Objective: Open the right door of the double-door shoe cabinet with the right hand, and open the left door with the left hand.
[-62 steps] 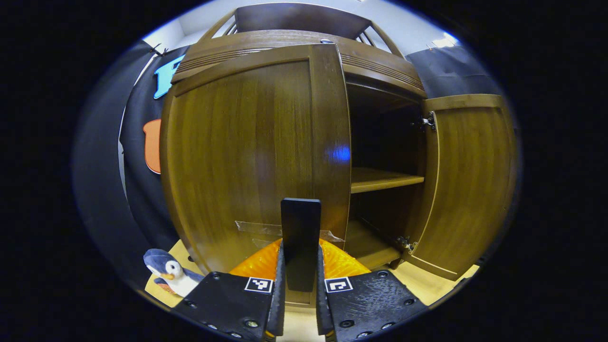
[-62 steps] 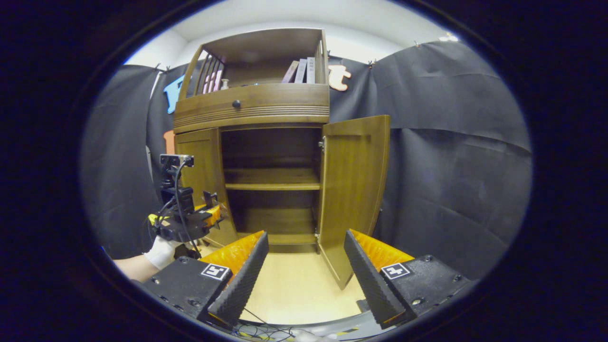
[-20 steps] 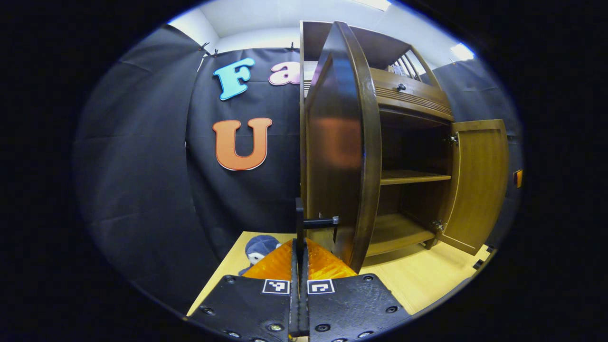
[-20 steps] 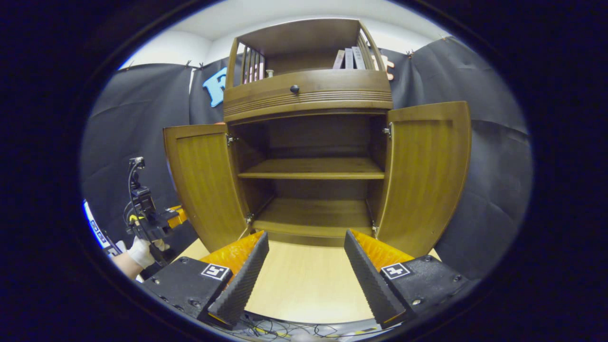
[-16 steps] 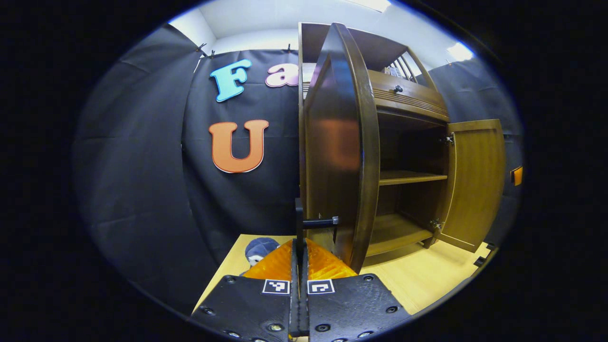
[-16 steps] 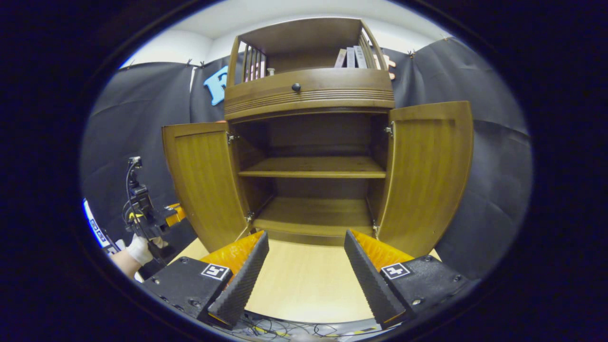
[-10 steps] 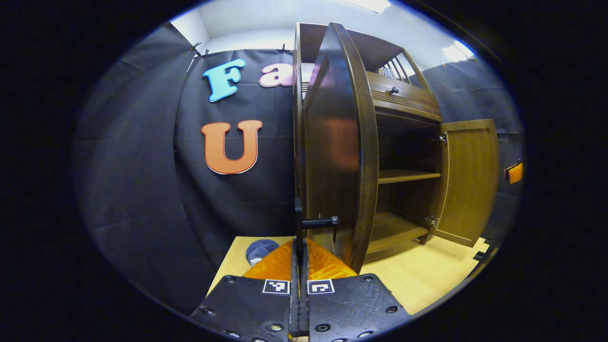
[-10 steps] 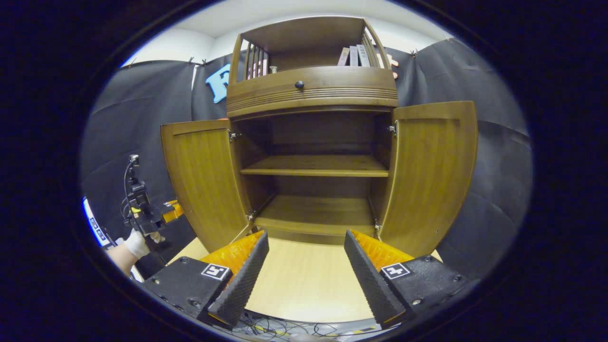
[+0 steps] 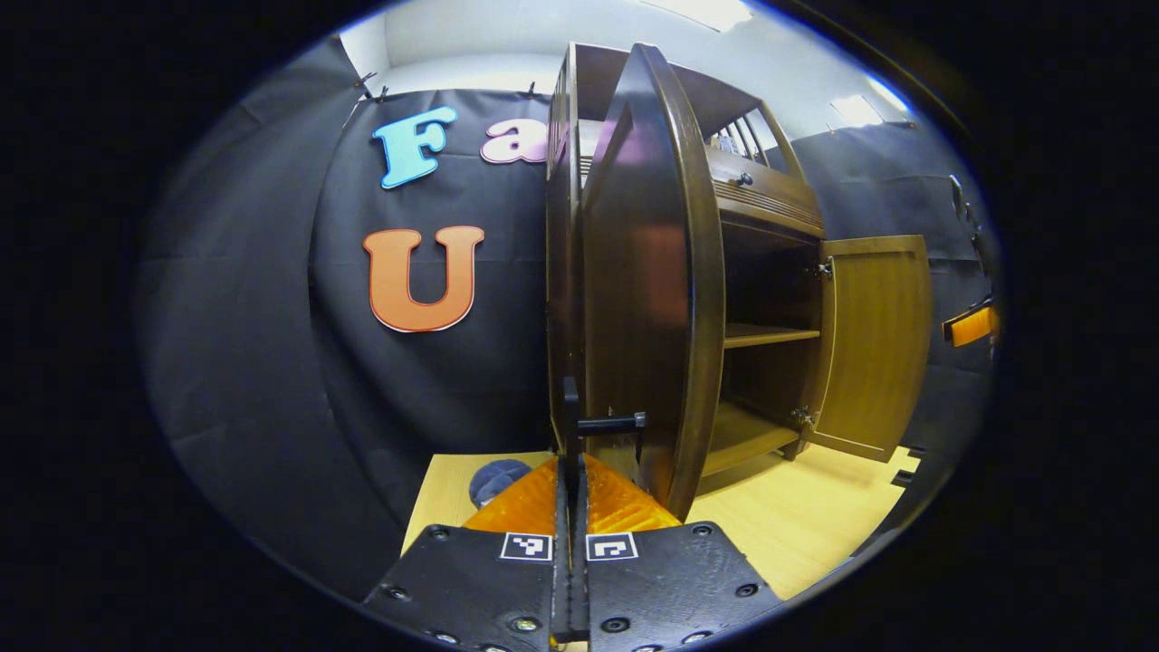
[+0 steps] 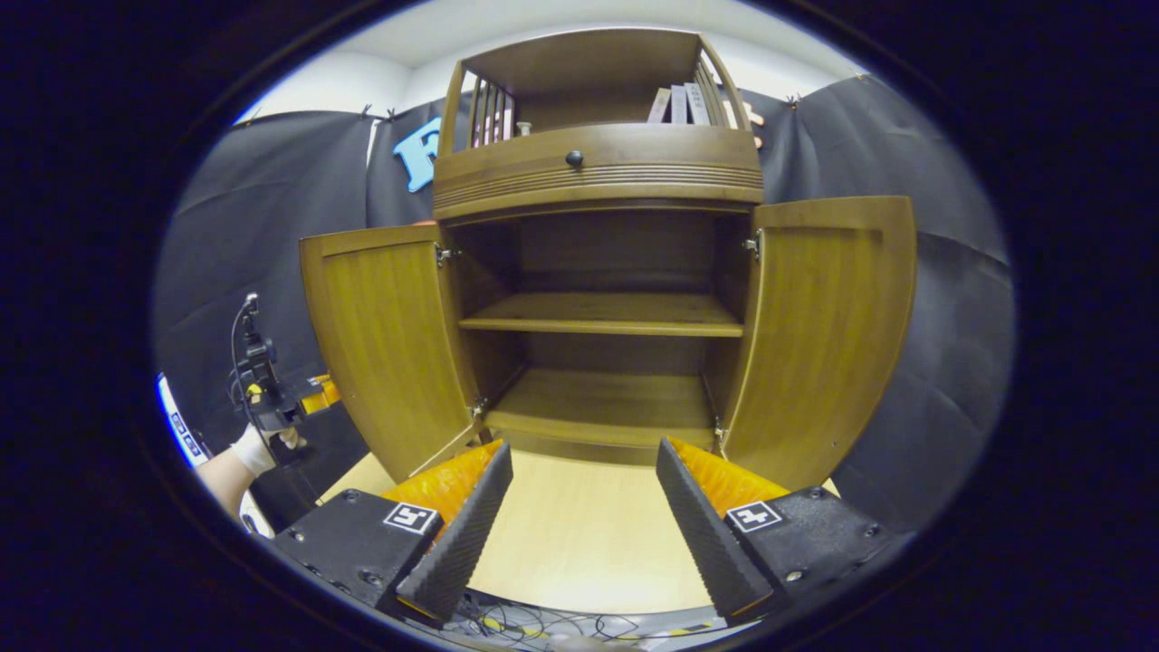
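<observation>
- Right gripper view: the shoe cabinet [image 10: 598, 181] is seen head-on, dark brown wood, with the left door [image 10: 385, 340] and the right door [image 10: 819, 335] both swung wide, their lighter inner faces shown.
- An inner shelf [image 10: 602, 315] and a bare bottom board are exposed between the doors; a knobbed drawer [image 10: 573, 159] and a railed top with books [image 10: 679, 104] sit above.
- The right gripper [image 10: 584, 507] is held off the cabinet over the pale wooden floor [image 10: 579, 534], its jaws spread wide with nothing between them.
- In the left gripper view, the left door [image 9: 647, 281] is seen edge-on; the left gripper [image 9: 570, 534] has its jaws closed on the black handle [image 9: 598, 424] fixed to the door's outer face.
- A plush toy [image 9: 496, 478] lies on the floor behind that door.
</observation>
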`<state>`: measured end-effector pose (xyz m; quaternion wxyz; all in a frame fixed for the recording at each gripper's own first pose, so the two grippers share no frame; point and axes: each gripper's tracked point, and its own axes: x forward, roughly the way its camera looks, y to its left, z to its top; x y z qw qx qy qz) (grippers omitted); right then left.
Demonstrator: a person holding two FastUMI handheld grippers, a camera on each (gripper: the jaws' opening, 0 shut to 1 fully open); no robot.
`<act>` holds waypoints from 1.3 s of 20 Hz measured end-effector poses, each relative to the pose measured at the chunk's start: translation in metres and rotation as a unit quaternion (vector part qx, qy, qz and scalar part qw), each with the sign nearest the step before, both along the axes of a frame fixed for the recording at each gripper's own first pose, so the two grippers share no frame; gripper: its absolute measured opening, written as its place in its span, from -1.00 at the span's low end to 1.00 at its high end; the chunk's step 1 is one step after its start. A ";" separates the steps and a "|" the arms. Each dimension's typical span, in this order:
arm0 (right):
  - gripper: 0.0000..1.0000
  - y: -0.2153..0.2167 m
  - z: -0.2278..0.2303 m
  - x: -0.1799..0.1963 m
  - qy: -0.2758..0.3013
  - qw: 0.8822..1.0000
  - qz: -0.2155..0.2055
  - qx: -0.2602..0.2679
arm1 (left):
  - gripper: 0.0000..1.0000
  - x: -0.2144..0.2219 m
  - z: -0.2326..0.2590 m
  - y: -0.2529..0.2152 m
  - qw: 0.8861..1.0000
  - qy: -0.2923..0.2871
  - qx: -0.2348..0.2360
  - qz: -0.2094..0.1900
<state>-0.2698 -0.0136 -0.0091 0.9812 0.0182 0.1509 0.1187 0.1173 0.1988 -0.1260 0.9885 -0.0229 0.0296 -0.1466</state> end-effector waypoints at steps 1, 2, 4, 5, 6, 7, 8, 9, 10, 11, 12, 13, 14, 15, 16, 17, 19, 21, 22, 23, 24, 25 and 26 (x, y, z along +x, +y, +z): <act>1.00 0.000 0.001 0.000 0.000 1.000 0.000 -0.001 | -1.00 0.003 -0.001 0.002 1.000 -0.001 -0.002 -0.003; 1.00 -0.001 0.002 0.000 -0.001 1.000 0.001 -0.004 | -1.00 0.000 0.001 0.002 1.000 -0.001 -0.004 -0.008; 1.00 -0.002 0.003 0.001 -0.004 1.000 0.000 -0.007 | -1.00 0.001 0.002 0.004 1.000 -0.003 0.000 -0.010; 1.00 -0.001 0.003 0.002 -0.004 1.000 -0.001 -0.007 | -0.93 0.000 0.001 0.006 1.000 -0.004 0.004 -0.006; 1.00 -0.001 0.002 0.001 -0.003 1.000 -0.001 -0.007 | -0.90 0.001 0.001 0.008 1.000 -0.003 0.005 -0.003; 1.00 -0.001 0.001 0.001 -0.002 1.000 0.001 -0.008 | -0.75 0.000 0.000 0.010 1.000 -0.002 0.005 0.003; 1.00 -0.001 0.001 0.001 0.000 1.000 0.001 -0.008 | -0.59 0.001 -0.001 0.013 1.000 -0.001 0.006 0.010; 1.00 -0.002 0.002 0.001 0.001 1.000 0.001 -0.008 | -0.34 0.001 -0.001 0.019 1.000 0.002 0.006 0.018; 1.00 -0.002 0.001 0.001 0.001 1.000 0.000 -0.007 | -0.10 0.001 -0.002 0.022 1.000 0.007 0.004 0.025; 1.00 -0.002 0.001 0.002 0.001 1.000 -0.002 -0.006 | 0.15 0.000 -0.002 0.024 0.999 0.009 0.008 0.030; 1.00 -0.002 0.003 0.001 0.001 1.000 -0.003 -0.004 | 0.39 -0.002 -0.001 0.025 0.999 0.011 0.011 0.033; 1.00 -0.003 0.003 0.002 0.000 1.000 -0.005 -0.002 | 0.75 -0.002 0.000 0.025 0.999 0.013 0.016 0.035; 1.00 -0.004 0.003 0.003 0.000 1.000 -0.007 -0.001 | 0.75 -0.003 -0.001 0.027 0.999 0.016 0.018 0.038; 1.00 -0.005 0.004 0.004 -0.002 1.000 -0.009 0.000 | 0.99 -0.006 -0.002 0.029 0.999 0.023 0.015 0.040; 1.00 -0.006 0.004 0.005 -0.004 1.000 -0.012 0.002 | 0.67 -0.009 -0.001 0.032 0.999 0.026 0.011 0.046; 1.00 -0.008 0.004 0.007 -0.005 1.000 -0.014 0.002 | 0.89 -0.016 0.001 0.034 0.998 0.029 0.010 0.055; 1.00 -0.011 0.005 0.012 -0.006 1.000 -0.018 0.004 | 0.92 -0.031 0.015 0.044 0.997 0.016 0.014 0.077; 1.00 -0.011 0.006 0.014 -0.007 1.000 -0.018 0.008 | 0.92 -0.044 0.028 0.045 0.995 0.012 0.016 0.099; 1.00 -0.012 0.006 0.015 -0.007 1.000 -0.019 0.008 | 0.94 -0.051 0.036 0.044 0.994 0.012 0.019 0.109; 1.00 -0.013 0.007 0.018 -0.009 1.000 -0.020 0.009 | 0.93 -0.058 0.046 0.041 0.993 0.009 0.025 0.118; 1.00 -0.016 0.007 0.021 -0.012 1.000 -0.023 0.011 | 0.93 -0.063 0.059 0.037 0.991 0.006 0.032 0.131; 1.00 -0.019 0.009 0.025 -0.015 0.999 -0.027 0.012 | 0.93 -0.068 0.070 0.029 0.990 0.006 0.036 0.140; 1.00 -0.023 0.012 0.029 -0.018 0.999 -0.031 0.014 | 0.92 -0.072 0.081 0.020 0.989 0.000 0.037 0.146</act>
